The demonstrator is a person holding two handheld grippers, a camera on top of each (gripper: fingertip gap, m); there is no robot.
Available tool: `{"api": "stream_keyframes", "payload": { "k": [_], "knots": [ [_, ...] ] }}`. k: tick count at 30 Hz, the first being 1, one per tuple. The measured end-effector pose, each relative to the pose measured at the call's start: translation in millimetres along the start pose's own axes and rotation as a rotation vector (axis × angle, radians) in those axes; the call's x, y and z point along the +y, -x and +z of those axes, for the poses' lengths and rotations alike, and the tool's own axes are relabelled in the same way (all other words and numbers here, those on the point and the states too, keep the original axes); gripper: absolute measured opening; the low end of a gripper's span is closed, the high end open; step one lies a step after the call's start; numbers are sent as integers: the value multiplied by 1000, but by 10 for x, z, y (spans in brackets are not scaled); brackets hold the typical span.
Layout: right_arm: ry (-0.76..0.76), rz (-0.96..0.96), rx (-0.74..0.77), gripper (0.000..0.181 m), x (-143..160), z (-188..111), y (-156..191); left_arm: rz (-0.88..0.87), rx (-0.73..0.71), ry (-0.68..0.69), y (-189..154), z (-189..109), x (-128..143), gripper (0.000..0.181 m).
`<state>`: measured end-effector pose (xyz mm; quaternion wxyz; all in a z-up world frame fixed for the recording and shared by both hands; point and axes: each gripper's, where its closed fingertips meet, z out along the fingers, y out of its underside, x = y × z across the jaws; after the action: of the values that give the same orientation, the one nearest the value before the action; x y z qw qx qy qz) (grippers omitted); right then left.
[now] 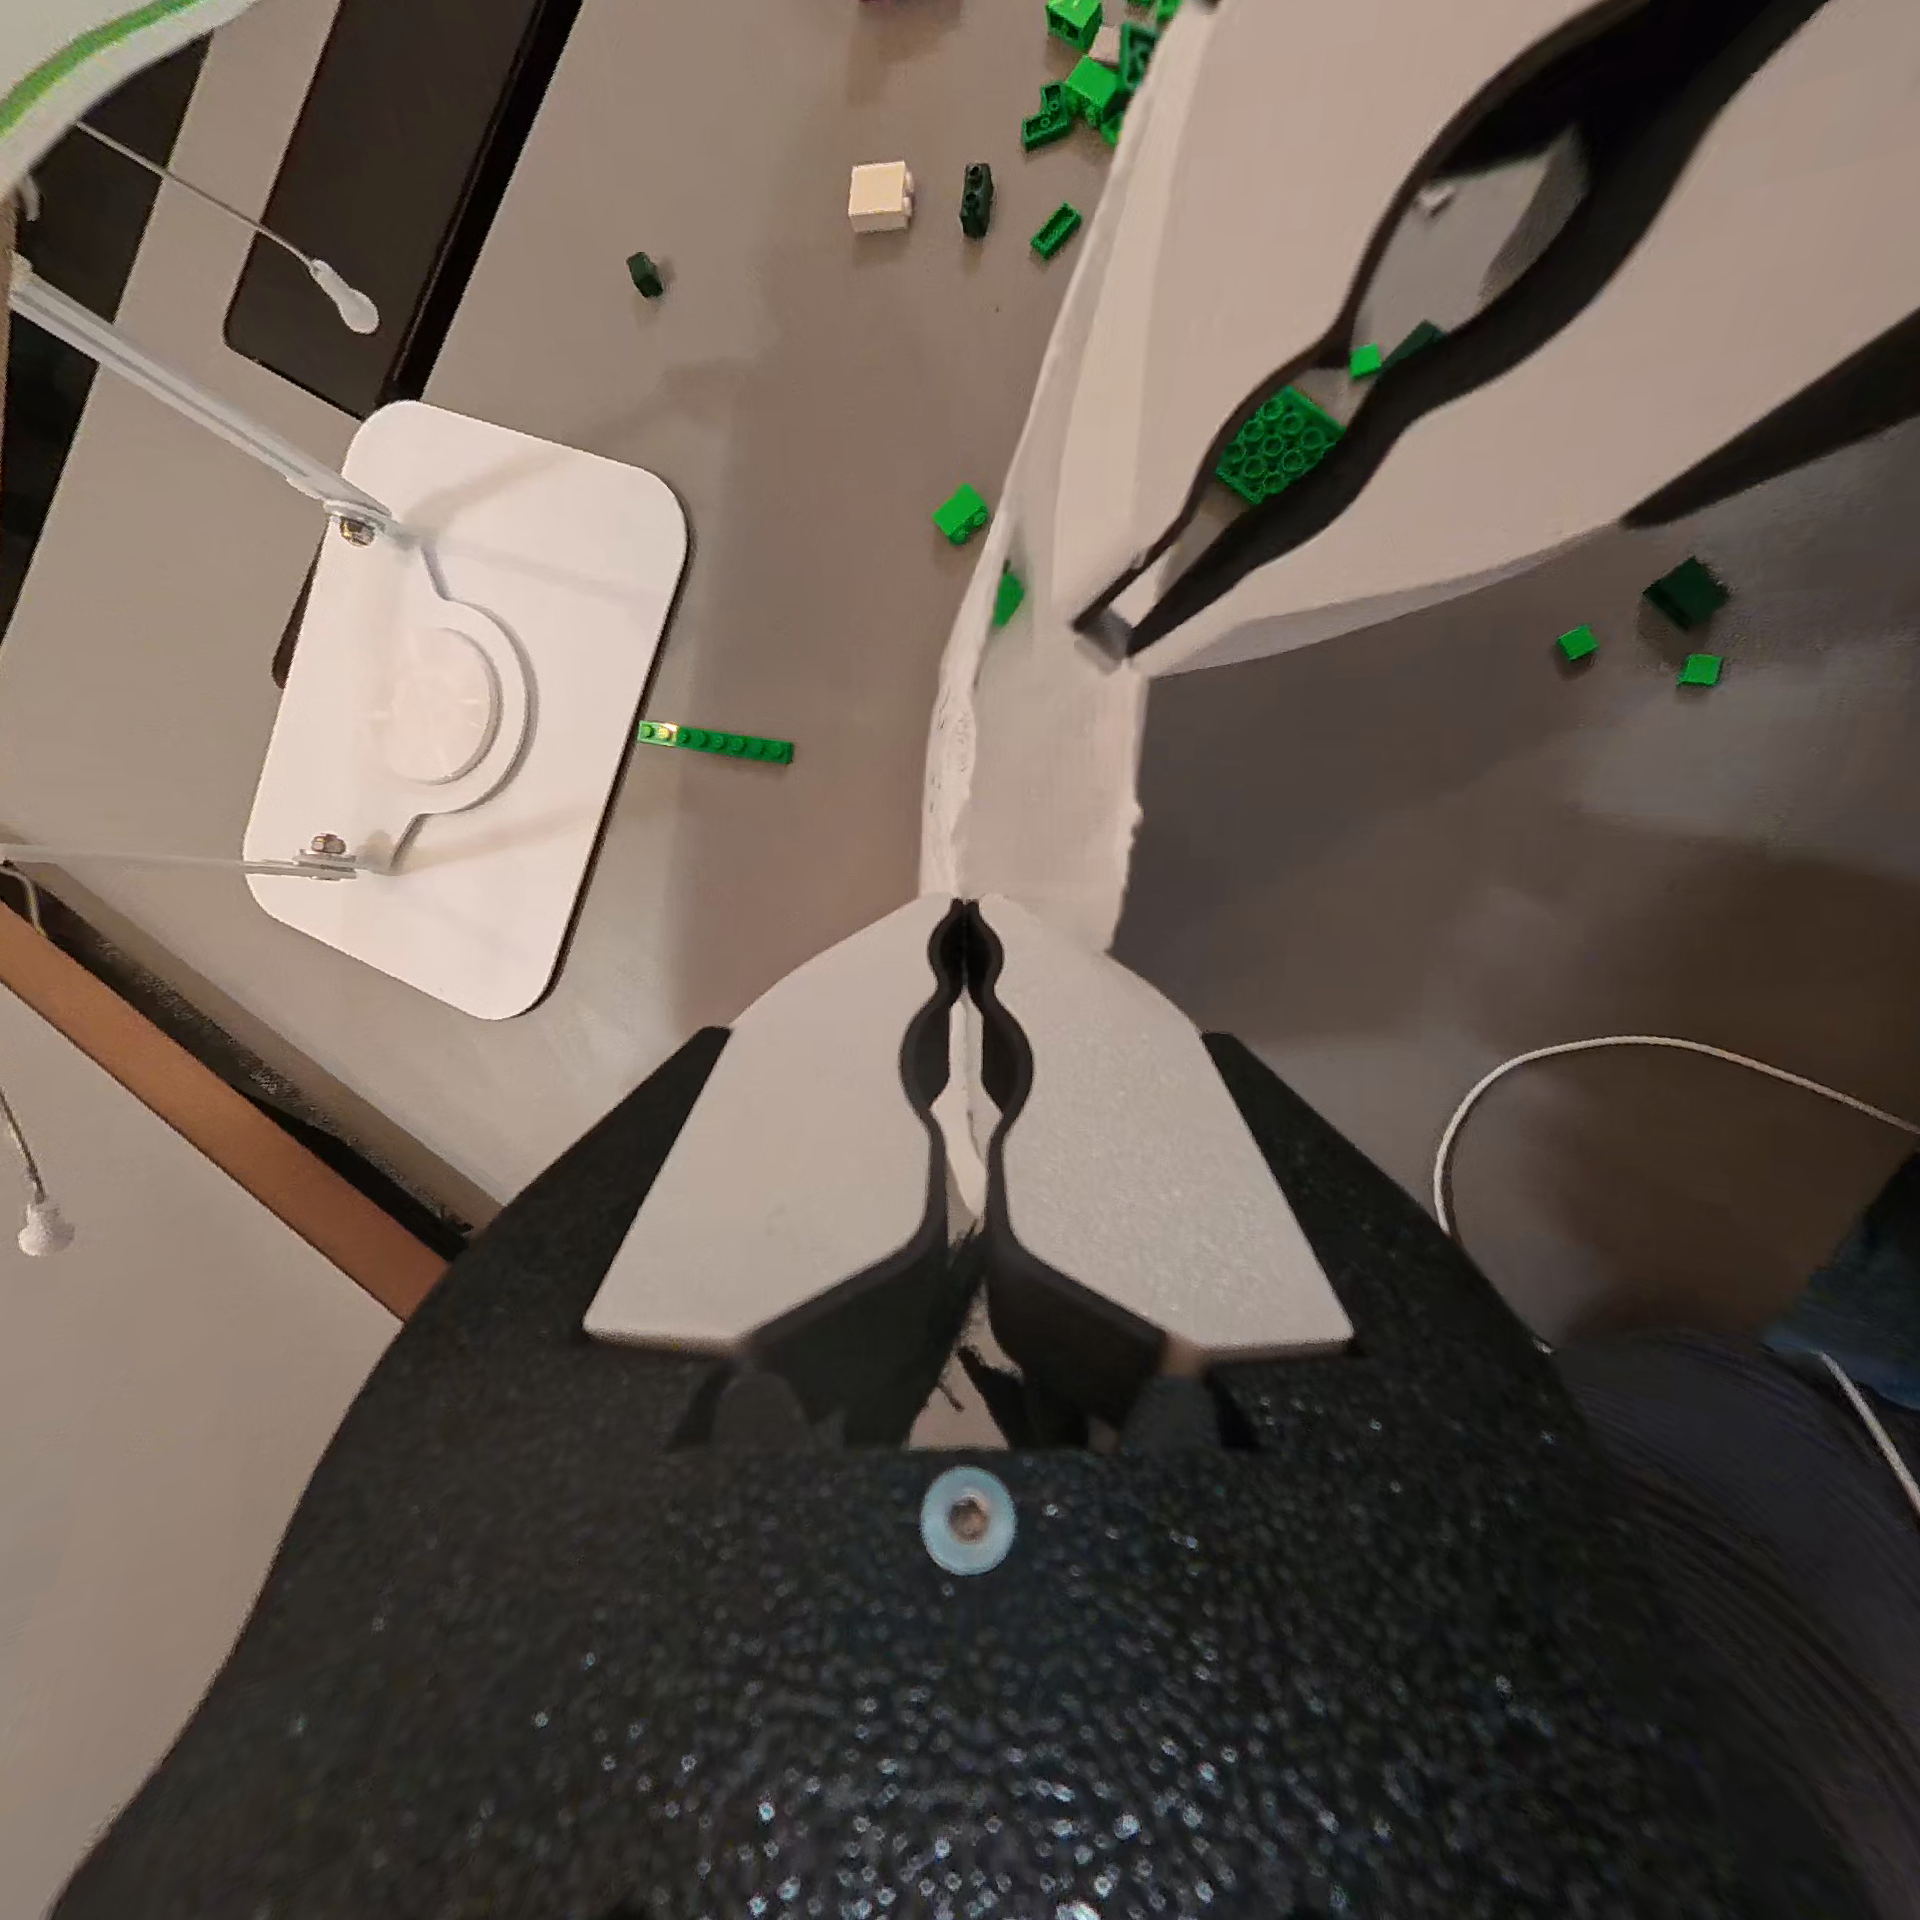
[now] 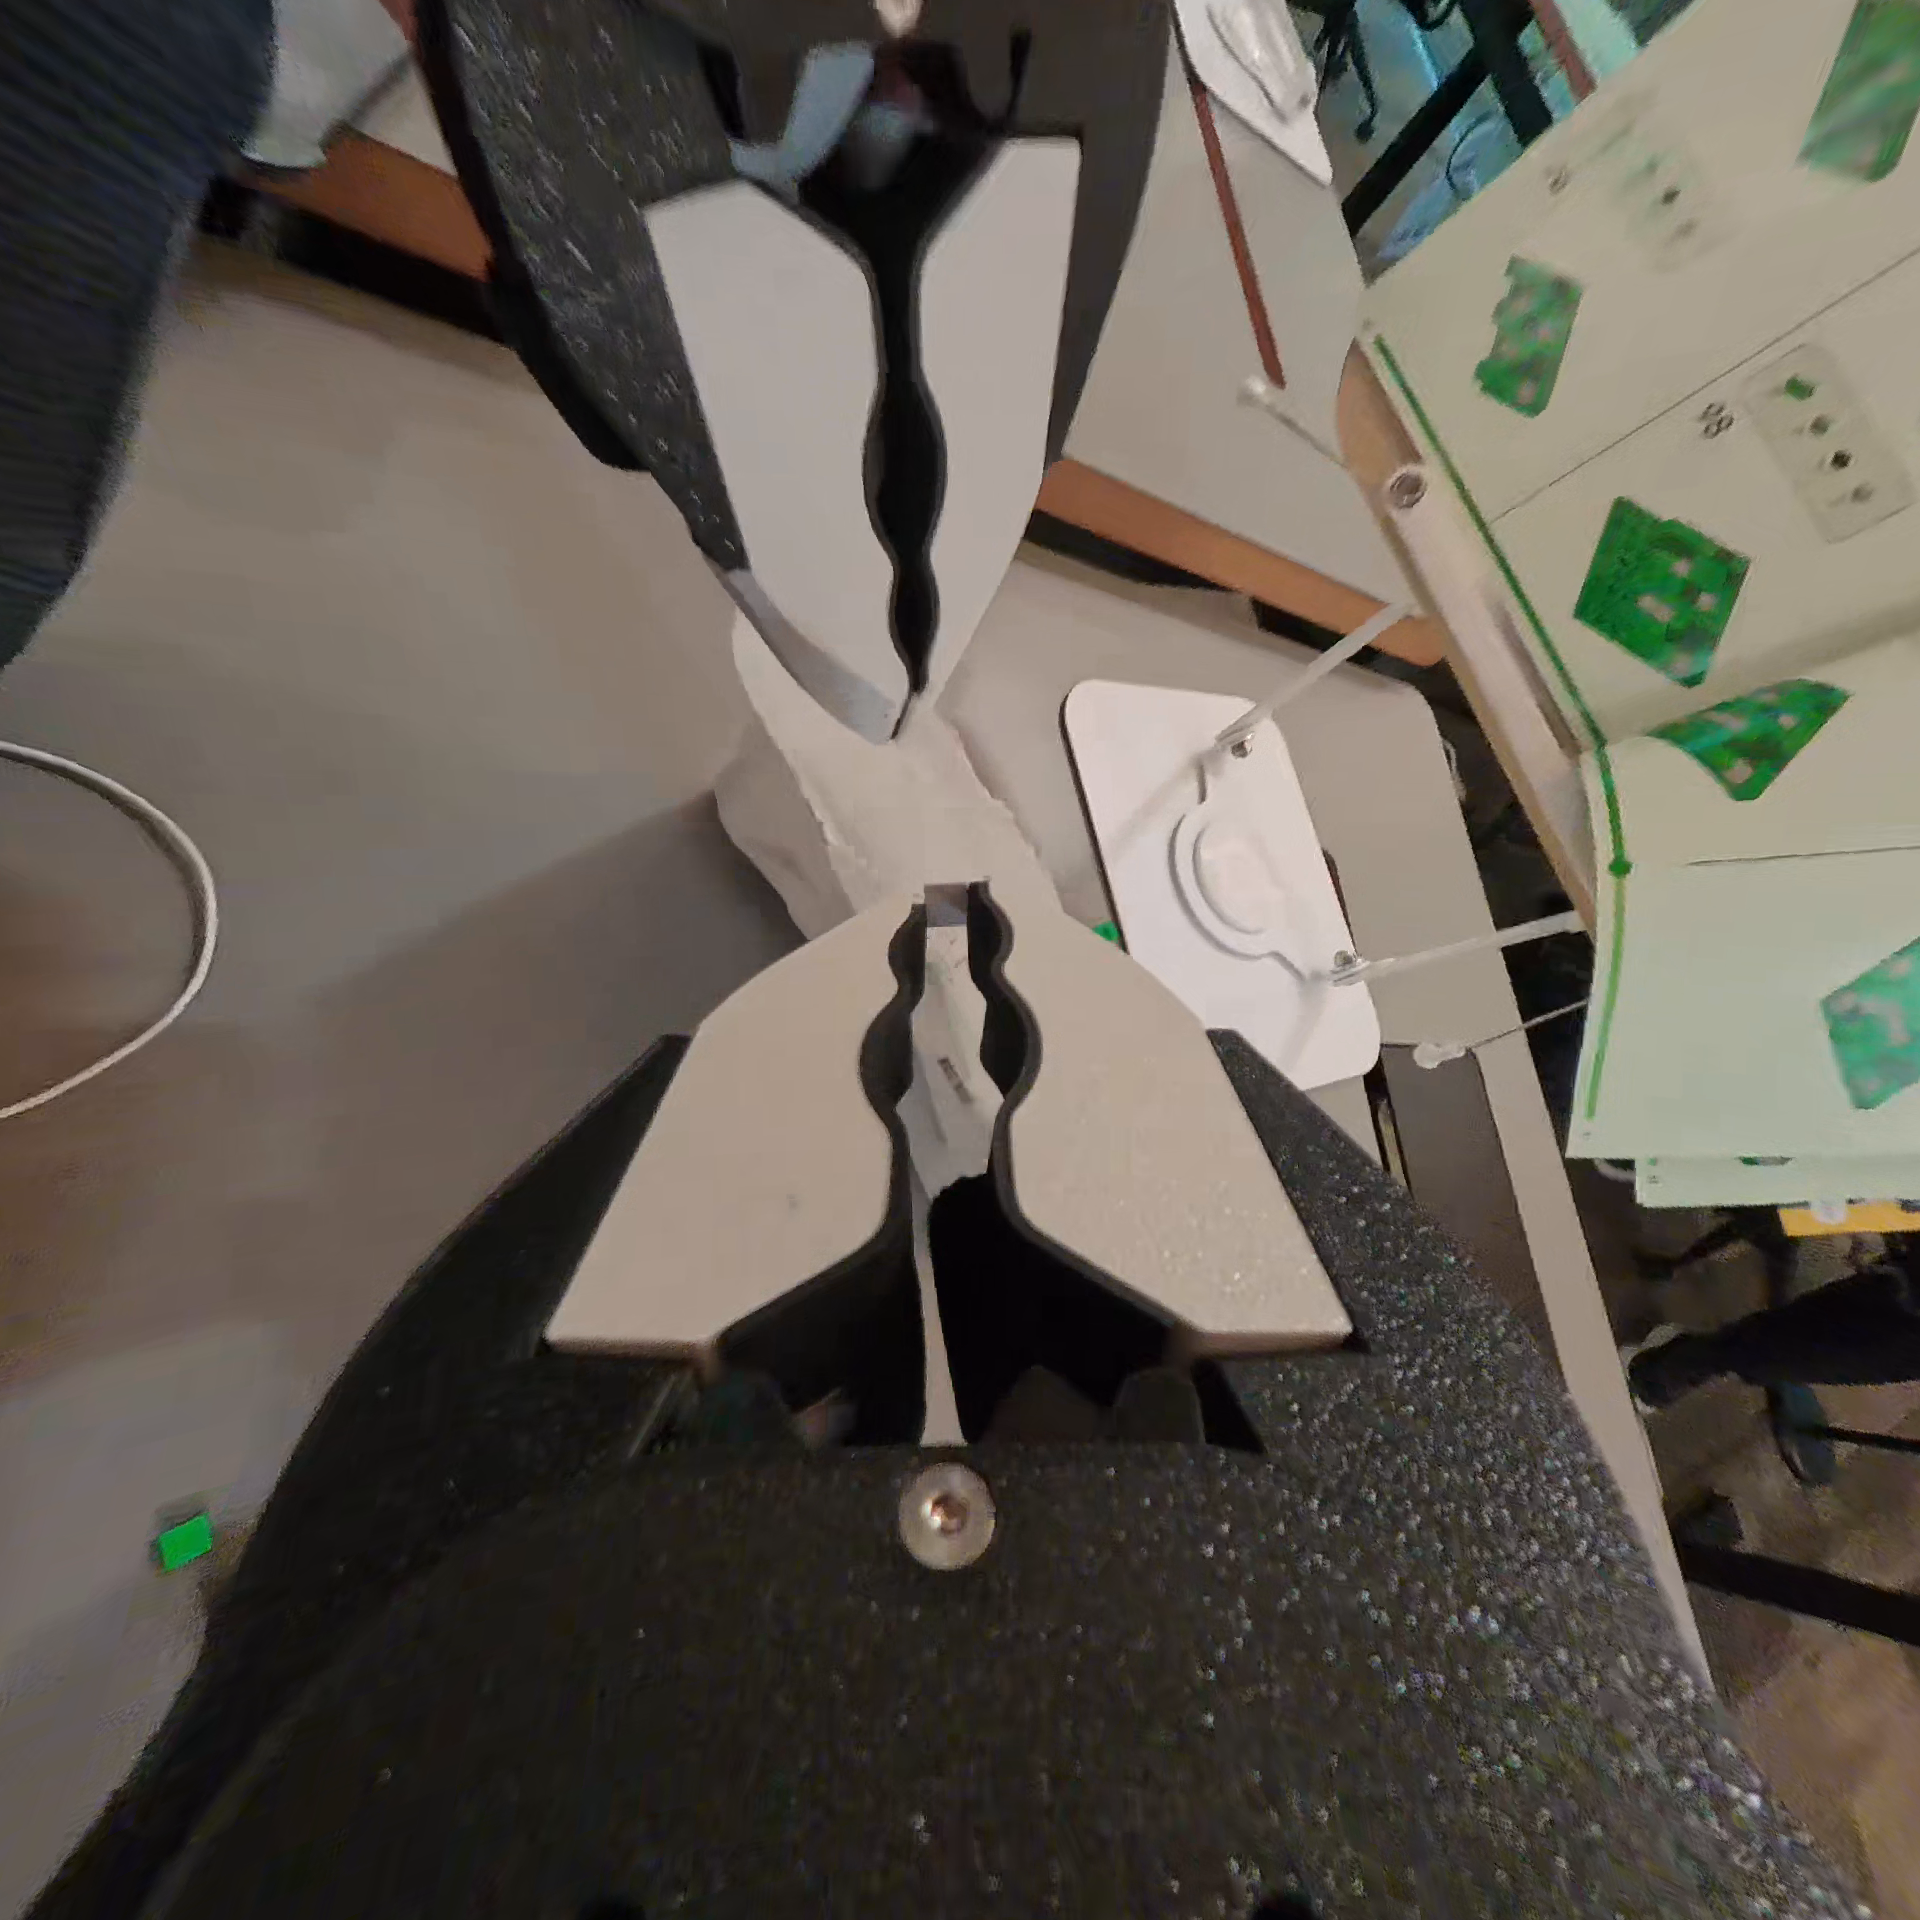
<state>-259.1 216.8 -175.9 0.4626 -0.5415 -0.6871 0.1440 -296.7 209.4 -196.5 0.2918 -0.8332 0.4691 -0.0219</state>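
left gripper: clenched on white paper bag edge | right gripper: clenched on opposite edge, bag stretched between, above tabletop | left view only: green bricks scattered toward far edge | right view only: instruction sheets, stand base

Office-type workroom: grey desk strewn with green building bricks, illustrated instruction sheets on stand, office chairs beyond.

matt grey fingers, glossy green plastic bricks
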Motion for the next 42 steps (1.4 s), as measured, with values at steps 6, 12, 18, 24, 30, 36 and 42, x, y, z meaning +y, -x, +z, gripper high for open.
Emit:
{"api": "stream_keyframes", "payload": {
  "k": [6,12,18,24,30,36,42],
  "knots": [
    [29,34,28,19,100,26,-66,17,5,-3,-15,15,-26,0],
    [35,27,26,13,128,41,-47,24,18,2,-50,28,-40,0],
    [56,33,21,8,159,55,-35,26,17,3,-58,19,-38,0],
    [57,70,42,8,172,61,-68,34,21,5,-76,21,-47,0],
    [81,81,64,12,219,75,-84,38,29,5,-95,25,-57,0],
    [76,64,81,14,210,70,-88,41,30,9,-105,20,-52,0],
    [75,82,67,12,209,70,-64,42,33,12,-110,22,-49,0]
  ]
}}
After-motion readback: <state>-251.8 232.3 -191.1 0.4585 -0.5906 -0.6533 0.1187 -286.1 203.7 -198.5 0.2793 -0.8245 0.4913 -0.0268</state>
